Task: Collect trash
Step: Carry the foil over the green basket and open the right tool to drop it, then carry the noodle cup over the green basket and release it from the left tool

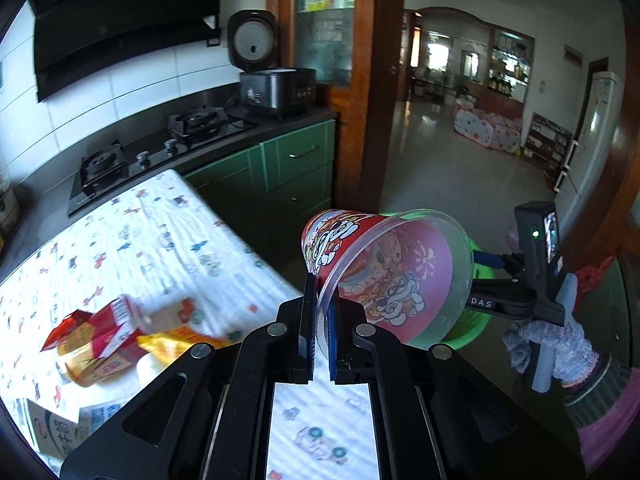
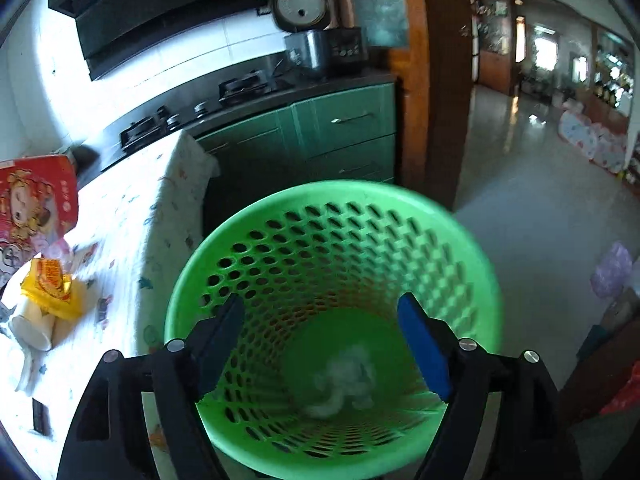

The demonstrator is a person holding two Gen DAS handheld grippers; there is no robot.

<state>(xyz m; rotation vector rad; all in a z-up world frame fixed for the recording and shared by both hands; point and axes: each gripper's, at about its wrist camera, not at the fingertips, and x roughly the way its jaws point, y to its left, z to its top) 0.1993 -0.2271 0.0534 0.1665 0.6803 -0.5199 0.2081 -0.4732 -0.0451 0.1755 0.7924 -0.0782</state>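
Two claws are in view, one basket and one printed cup. The left claw [image 1: 321, 316] is clenched on the rim of a red cartoon-printed cup [image 1: 384, 276], its pads pinching the clear lip so the cup hangs tilted on its side, mouth turned toward the camera, off the edge of the cloth-covered surface [image 1: 140, 248]. The cup's wall is translucent; the bright figures of its outer print show through from inside.

Behind the cup sits part of the green basket [image 1: 478, 322], and beyond it the right claw is held by a gloved hand [image 1: 560, 344].

In the right wrist view the right claw [image 2: 322, 342] is released, its two blue-padded fingers spread wide over the mouth of the green basket [image 2: 332, 208], with nothing between them. The basket is a round plastic bin with perforated walls; one blurred whitish wad [image 2: 344, 380] lies at its bottom.

On the surface there remain one red carton [image 1: 100, 320], one yellow wrapper [image 2: 50, 288] and one white paper cup [image 2: 34, 326] lying on its side, clustered together near the edge.
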